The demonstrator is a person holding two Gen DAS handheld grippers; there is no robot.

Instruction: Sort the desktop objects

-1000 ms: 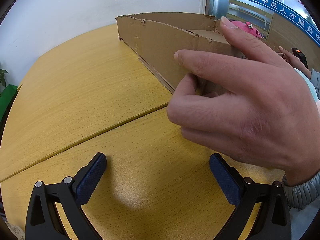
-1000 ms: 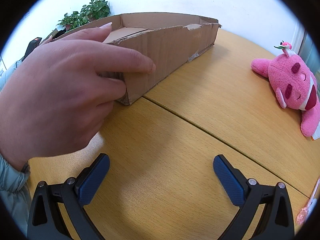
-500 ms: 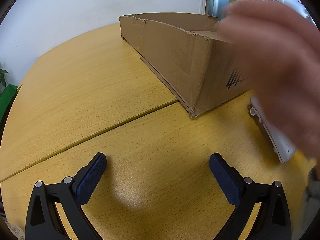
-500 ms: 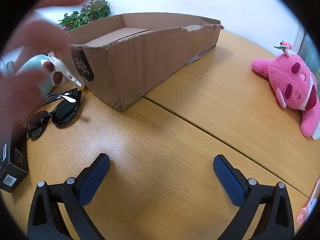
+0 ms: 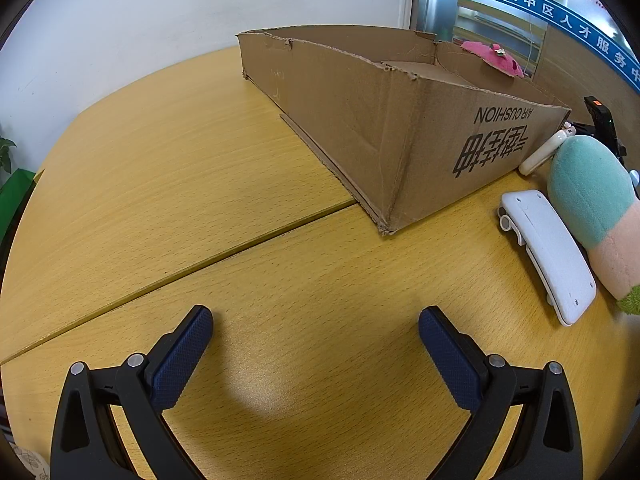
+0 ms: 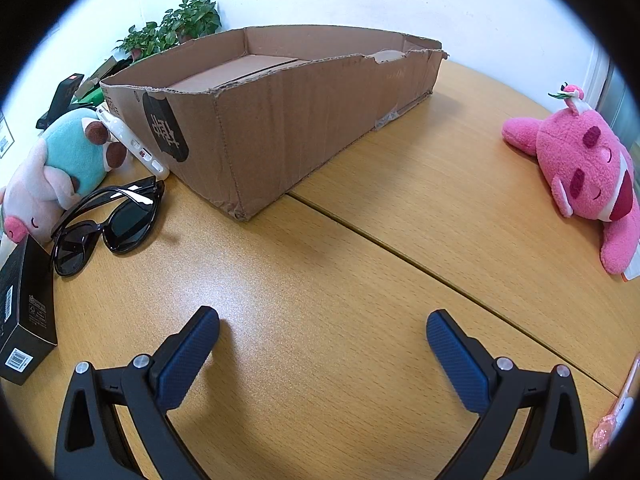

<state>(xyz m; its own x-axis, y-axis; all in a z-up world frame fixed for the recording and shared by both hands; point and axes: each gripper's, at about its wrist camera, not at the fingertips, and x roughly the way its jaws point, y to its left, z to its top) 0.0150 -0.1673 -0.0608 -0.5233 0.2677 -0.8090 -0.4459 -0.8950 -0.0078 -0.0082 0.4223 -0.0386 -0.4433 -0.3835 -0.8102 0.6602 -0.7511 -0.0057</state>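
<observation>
A long open cardboard box (image 5: pixel 384 128) (image 6: pixel 280 112) lies on the wooden table. In the left wrist view a white flat device (image 5: pixel 548 248) and a teal-and-pink plush (image 5: pixel 592 204) lie right of the box. In the right wrist view black sunglasses (image 6: pixel 108 224), a teal plush pig (image 6: pixel 60 164), a white device (image 6: pixel 132 144) and a black carton (image 6: pixel 26 312) lie at the left, and a pink plush bear (image 6: pixel 580 168) lies at the right. My left gripper (image 5: pixel 316 336) and right gripper (image 6: pixel 322 340) are open and empty above bare table, short of the box.
A pink spoon-like item (image 6: pixel 616 412) lies at the right table edge. Potted plants (image 6: pixel 172 28) stand behind the box. A seam (image 5: pixel 180 272) runs across the table (image 6: pixel 320 280). A black gadget (image 5: pixel 600 120) stands behind the plush.
A bare hand that held the box's near corner has pulled away and left both views. The objects beside the box are now uncovered. Both grippers have stayed in place.
</observation>
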